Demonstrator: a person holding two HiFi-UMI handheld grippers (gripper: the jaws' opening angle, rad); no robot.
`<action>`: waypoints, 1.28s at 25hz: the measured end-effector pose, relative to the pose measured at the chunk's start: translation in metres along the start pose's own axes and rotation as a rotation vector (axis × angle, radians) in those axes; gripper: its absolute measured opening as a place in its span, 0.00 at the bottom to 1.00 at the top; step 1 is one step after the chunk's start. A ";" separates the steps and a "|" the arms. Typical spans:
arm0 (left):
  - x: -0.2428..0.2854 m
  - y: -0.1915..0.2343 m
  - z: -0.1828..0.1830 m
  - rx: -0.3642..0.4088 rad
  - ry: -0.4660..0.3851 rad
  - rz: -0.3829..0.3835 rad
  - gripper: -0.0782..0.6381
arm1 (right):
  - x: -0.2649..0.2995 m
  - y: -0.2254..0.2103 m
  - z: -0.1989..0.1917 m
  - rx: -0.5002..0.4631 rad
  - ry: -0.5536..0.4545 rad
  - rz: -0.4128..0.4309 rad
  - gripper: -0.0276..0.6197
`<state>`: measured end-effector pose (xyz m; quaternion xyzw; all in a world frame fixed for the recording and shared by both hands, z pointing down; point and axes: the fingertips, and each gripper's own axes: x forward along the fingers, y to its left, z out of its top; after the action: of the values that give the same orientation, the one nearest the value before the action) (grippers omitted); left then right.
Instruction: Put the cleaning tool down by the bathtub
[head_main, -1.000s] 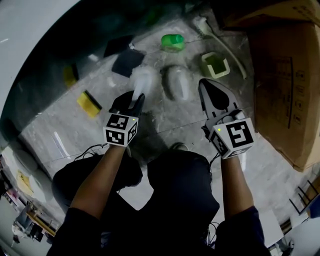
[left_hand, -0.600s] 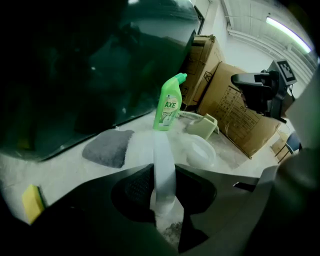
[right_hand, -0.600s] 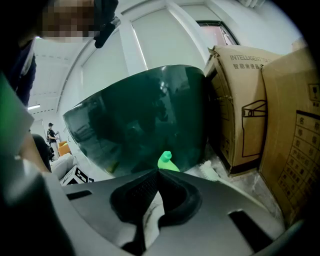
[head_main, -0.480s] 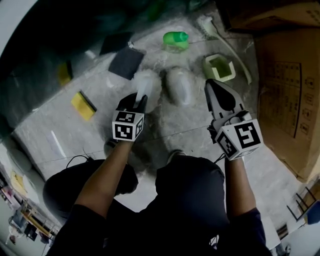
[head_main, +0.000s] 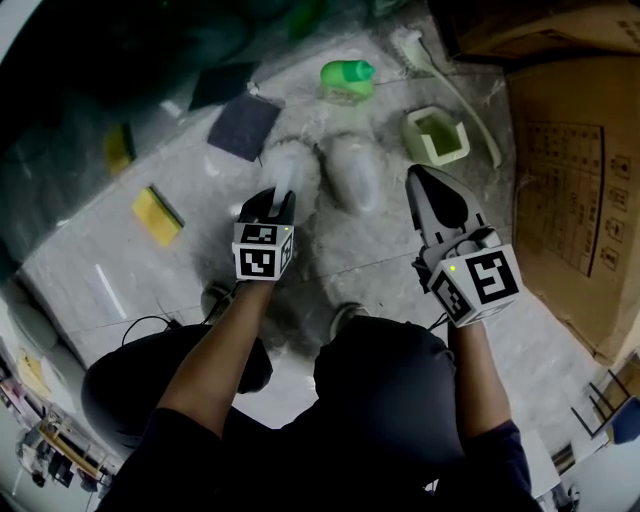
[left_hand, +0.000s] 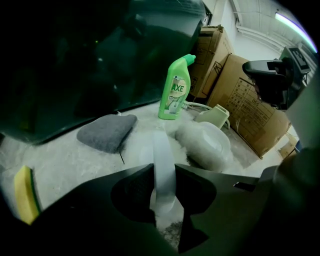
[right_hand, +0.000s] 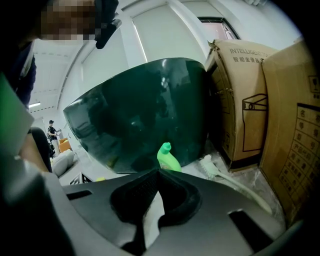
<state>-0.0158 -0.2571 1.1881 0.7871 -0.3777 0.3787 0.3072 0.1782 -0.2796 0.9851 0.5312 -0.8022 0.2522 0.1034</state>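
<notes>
My left gripper (head_main: 275, 197) is shut on the flat white handle (left_hand: 163, 160) of a cleaning tool. The tool's fluffy white head (head_main: 288, 165) is low over the grey floor beside the dark green bathtub (left_hand: 100, 60). Whether the head touches the floor I cannot tell. A second white fluffy pad (head_main: 355, 175) lies just right of it, also seen as a pad (left_hand: 205, 145) past the jaws. My right gripper (head_main: 412, 172) hovers to the right of that pad, shut with nothing in it, and its jaw tips meet in the right gripper view (right_hand: 159, 171).
A green bottle (head_main: 347, 78) stands by the tub (head_main: 130, 60). A grey cloth (head_main: 243, 127) and a yellow sponge (head_main: 157, 215) lie to the left. A long-handled white brush (head_main: 450, 80) and a pale green holder (head_main: 436, 135) lie right, before cardboard boxes (head_main: 570, 180).
My left gripper has come down toward the floor with the white tool in its grip. The right gripper has sunk a little.
</notes>
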 end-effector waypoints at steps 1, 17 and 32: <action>0.001 0.000 0.000 0.004 0.001 0.003 0.26 | 0.000 -0.001 0.000 -0.001 0.002 -0.004 0.05; -0.015 -0.008 0.002 0.097 0.026 -0.039 0.37 | 0.010 -0.004 0.006 0.005 0.016 -0.045 0.05; -0.116 0.001 0.080 0.172 -0.045 -0.094 0.37 | -0.036 0.050 0.067 0.024 0.146 -0.067 0.05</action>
<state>-0.0371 -0.2772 1.0507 0.8357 -0.3132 0.3772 0.2474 0.1544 -0.2697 0.8981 0.5390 -0.7713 0.2963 0.1636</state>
